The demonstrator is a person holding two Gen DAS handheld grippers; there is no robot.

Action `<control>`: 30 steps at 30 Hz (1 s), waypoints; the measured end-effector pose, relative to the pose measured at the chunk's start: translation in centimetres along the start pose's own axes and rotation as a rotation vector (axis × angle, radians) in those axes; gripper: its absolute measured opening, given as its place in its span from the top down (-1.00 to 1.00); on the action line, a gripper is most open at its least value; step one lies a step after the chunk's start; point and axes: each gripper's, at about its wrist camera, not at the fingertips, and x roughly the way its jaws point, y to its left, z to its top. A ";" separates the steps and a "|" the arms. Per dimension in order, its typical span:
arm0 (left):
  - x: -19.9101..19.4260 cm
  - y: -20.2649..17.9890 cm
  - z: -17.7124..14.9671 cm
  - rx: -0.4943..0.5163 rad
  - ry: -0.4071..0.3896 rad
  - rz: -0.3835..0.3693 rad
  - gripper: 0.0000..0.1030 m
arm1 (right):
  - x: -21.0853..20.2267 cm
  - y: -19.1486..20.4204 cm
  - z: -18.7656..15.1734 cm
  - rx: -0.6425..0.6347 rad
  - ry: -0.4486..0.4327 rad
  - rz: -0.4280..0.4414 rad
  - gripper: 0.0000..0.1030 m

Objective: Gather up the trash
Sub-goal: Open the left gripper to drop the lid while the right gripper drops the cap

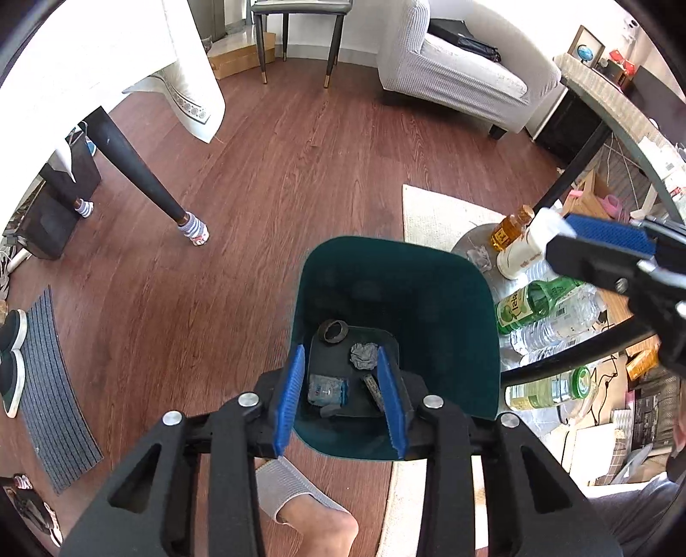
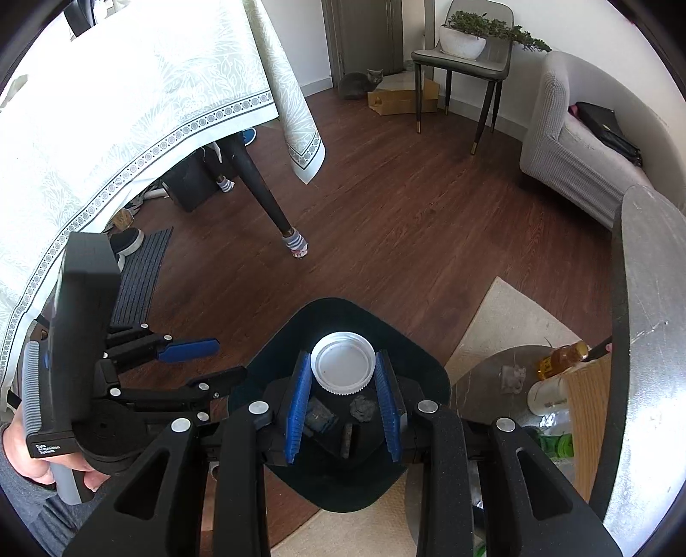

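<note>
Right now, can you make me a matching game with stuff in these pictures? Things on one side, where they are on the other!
Things:
1. white lid
2. crumpled paper
3. amber bottle
4. black bag

Places:
A. on the sofa
B. at the bottom of the bin
C. between the pads of the right hand-held gripper
D. on the round side table

Pairs: 1-C, 2-B, 3-D, 4-A

Wood-plank floor: carries dark green bin, pale rug, grey ribbed mat, chair, sofa. Low round desk on rug, w/ amber bottle, white bottle, crumpled wrapper.
</note>
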 end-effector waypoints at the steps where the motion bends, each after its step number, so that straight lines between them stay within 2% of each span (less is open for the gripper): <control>1: -0.6 0.2 0.2 -0.009 -0.017 -0.003 0.33 | 0.4 0.1 -0.1 0.002 0.008 0.001 0.41; 10: -5.6 1.1 2.2 -0.058 -0.156 -0.024 0.56 | 3.3 1.4 -1.3 -0.033 0.091 -0.004 0.41; 14: -7.2 1.0 2.8 -0.065 -0.206 -0.044 0.59 | 5.0 1.6 -2.3 -0.042 0.146 -0.013 0.41; 21: -8.8 0.6 3.6 -0.066 -0.246 -0.074 0.59 | 6.9 2.2 -3.6 -0.077 0.204 -0.057 0.40; 23: -9.2 0.4 3.9 -0.068 -0.261 -0.081 0.59 | 7.2 1.9 -3.9 -0.081 0.214 -0.072 0.28; 25: -9.6 0.3 4.1 -0.075 -0.277 -0.090 0.59 | 7.4 1.6 -4.3 -0.080 0.229 -0.081 0.06; 30: -11.0 -0.2 4.8 -0.092 -0.324 -0.116 0.59 | 6.7 1.2 -4.9 -0.076 0.235 -0.073 0.03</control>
